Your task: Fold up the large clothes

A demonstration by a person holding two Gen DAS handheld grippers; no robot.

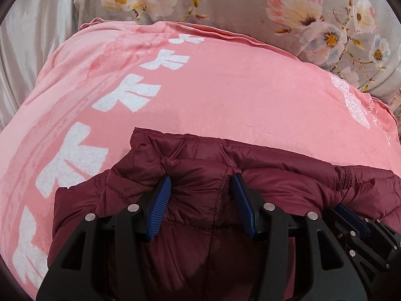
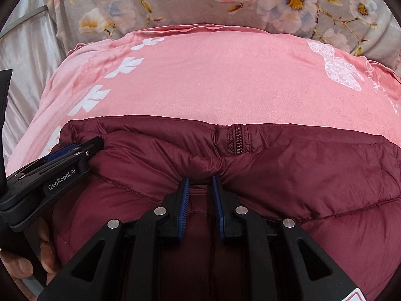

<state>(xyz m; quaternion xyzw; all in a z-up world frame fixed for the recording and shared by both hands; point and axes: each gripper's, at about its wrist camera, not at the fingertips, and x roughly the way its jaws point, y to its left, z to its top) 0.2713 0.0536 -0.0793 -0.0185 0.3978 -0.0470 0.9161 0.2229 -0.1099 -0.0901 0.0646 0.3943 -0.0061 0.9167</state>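
Note:
A maroon puffer jacket lies folded on a pink towel blanket. My left gripper is shut on a thick puffy fold at the jacket's far edge, and the fabric bulges between the blue pads. In the right wrist view, the right gripper pinches a narrower fold of the same jacket, just below its zipper. The two grippers sit side by side. The left gripper shows at the left, held by a hand. The right gripper shows at the lower right of the left wrist view.
The pink blanket, with white leaf prints, covers a bed with a grey floral sheet beyond it. Shiny silver fabric lies along the left side. The far blanket edge is rumpled.

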